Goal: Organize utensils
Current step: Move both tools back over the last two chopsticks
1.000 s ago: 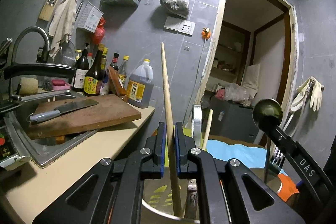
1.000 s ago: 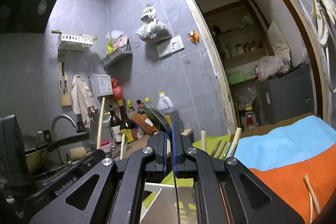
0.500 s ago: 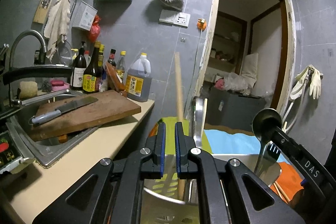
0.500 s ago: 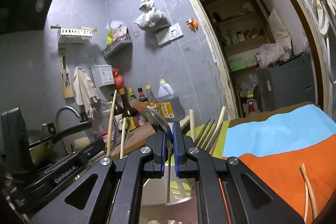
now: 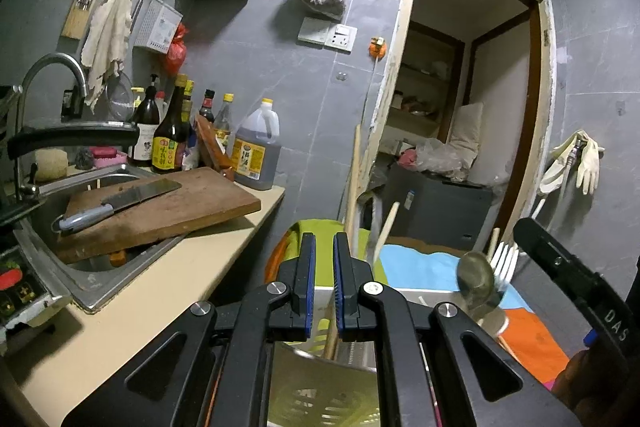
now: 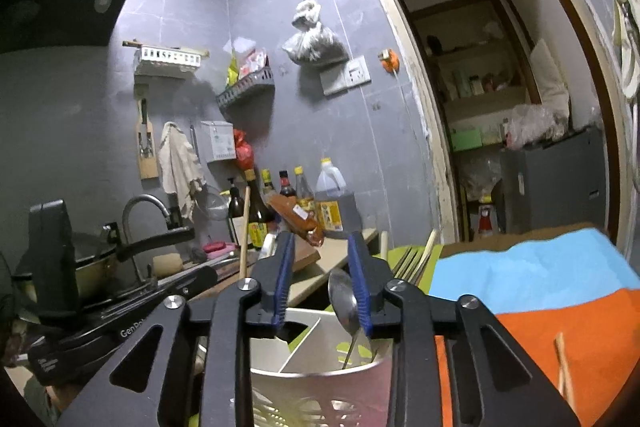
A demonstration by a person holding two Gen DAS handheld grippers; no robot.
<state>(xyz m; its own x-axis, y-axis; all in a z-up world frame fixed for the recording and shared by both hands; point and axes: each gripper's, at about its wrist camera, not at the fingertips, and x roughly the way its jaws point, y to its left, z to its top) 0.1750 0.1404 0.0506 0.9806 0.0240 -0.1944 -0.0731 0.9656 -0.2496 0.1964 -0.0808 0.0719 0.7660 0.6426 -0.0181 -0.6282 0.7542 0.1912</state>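
A white and green utensil holder (image 6: pixel 320 383) with dividers stands under both grippers; it also shows in the left wrist view (image 5: pixel 320 387). My left gripper (image 5: pixel 321 283) is open with a narrow gap and empty; the wooden stick (image 5: pixel 351 187) stands in the holder just right of it. My right gripper (image 6: pixel 320 279) is open. A metal spoon (image 6: pixel 343 301) stands in the holder by the right finger, also seen in the left wrist view (image 5: pixel 476 277). Forks (image 6: pixel 408 263) and wooden handles stand behind.
A counter (image 5: pixel 160 291) at left carries a sink (image 5: pixel 60 267), a cutting board (image 5: pixel 160 207) with a cleaver (image 5: pixel 120 199), and bottles (image 5: pixel 172 135). A blue and orange cloth (image 6: pixel 540 291) with chopsticks (image 6: pixel 564 363) lies at right. A doorway (image 5: pixel 460 107) is behind.
My left gripper let go of the wooden stick, which now stands in the holder. My right gripper opened and released the spoon into the holder.
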